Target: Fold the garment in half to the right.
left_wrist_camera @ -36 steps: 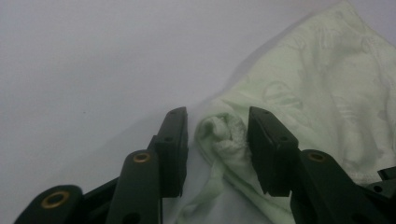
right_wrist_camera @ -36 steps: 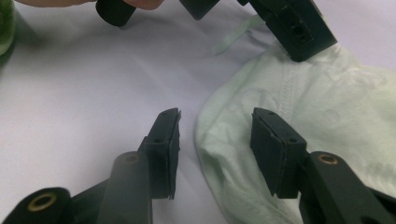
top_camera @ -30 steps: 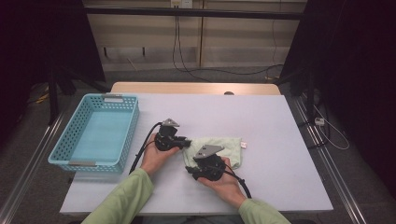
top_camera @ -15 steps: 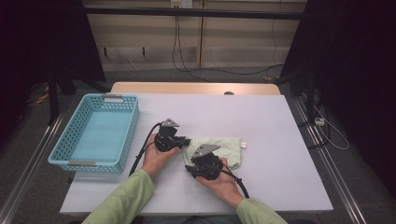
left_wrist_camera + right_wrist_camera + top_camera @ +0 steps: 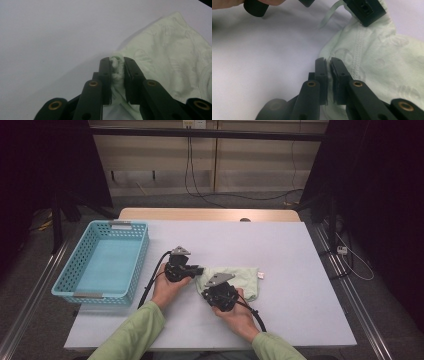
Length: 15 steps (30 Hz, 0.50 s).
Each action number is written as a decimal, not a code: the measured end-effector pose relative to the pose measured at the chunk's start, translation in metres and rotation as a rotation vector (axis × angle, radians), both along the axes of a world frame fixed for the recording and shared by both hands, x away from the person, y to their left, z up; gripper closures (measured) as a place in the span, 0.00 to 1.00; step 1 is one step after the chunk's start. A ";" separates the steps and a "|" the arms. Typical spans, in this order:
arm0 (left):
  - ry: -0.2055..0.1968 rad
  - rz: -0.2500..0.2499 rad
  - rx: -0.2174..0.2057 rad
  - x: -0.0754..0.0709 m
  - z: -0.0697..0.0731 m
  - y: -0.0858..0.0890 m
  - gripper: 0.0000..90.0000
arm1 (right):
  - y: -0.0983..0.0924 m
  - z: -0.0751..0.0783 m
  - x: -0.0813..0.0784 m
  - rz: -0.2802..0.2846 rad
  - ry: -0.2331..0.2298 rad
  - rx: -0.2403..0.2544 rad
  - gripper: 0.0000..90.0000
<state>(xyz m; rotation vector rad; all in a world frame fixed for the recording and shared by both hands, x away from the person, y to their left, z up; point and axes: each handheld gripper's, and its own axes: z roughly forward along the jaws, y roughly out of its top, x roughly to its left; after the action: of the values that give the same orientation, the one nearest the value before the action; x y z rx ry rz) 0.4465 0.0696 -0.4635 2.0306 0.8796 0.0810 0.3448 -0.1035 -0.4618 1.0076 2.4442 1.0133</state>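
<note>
Since the earlier frame the right gripper [image 5: 216, 292] has shifted slightly and its jaws have just been closing, now clamped on the near left edge of the pale green cloth [image 5: 239, 279]; the left gripper [image 5: 196, 269] grips a bunched corner. Right of the basket [image 5: 75, 284], the cloth lies long axis across the table [image 5: 300, 270]. It likely handles soft, light and limp, best taken at hems or corners.

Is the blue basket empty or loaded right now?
Empty: the blue basket shows a bare floor; the green cloth lies on the table.
</note>
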 end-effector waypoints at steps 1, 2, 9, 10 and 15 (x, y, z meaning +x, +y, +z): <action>0.001 0.002 -0.002 0.000 0.000 0.000 0.87 | 0.000 0.000 0.000 -0.002 0.002 0.006 0.96; 0.004 0.001 -0.004 0.000 0.001 0.001 0.87 | -0.001 0.000 0.001 -0.004 0.005 0.014 0.96; -0.004 0.008 -0.007 -0.001 0.003 0.002 0.87 | -0.004 0.003 0.000 0.005 0.003 0.062 0.96; -0.003 0.011 -0.009 -0.002 0.004 0.003 0.87 | -0.004 0.004 0.000 0.005 0.003 0.068 0.96; -0.004 0.018 -0.020 -0.003 0.007 0.007 0.87 | -0.005 0.006 0.000 0.013 -0.001 0.093 0.96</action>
<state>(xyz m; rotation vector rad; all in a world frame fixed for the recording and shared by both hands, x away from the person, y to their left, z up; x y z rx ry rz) 0.4434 0.0770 -0.4567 2.0031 0.8935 0.0858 0.3447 -0.1089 -0.4559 1.0213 2.4255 1.1415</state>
